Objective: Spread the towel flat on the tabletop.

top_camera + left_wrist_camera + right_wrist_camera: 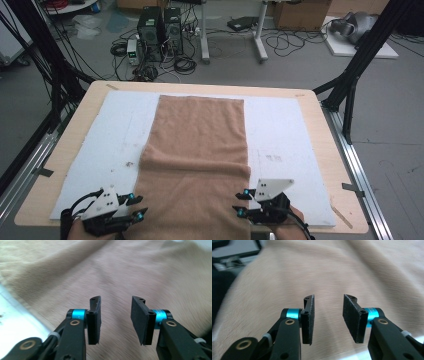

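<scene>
both grippers, left (136, 206) and right (241, 202), jaws apart over towel (200, 150) near edge; next: pinch corners to fold.

My long tan fleecy towel (197, 160) runs off the bottom edge of the high view, so its near end stays out of sight there. My forearms are cut off at that same edge, and my hands lie mostly hidden under my left tongs (134, 206) and right tongs (240, 202). In the left gripper view the towel's nap (125, 272) is smeared with blur, and in the right gripper view the dark things (234, 252) at the upper left corner are too blurred to name.
</scene>
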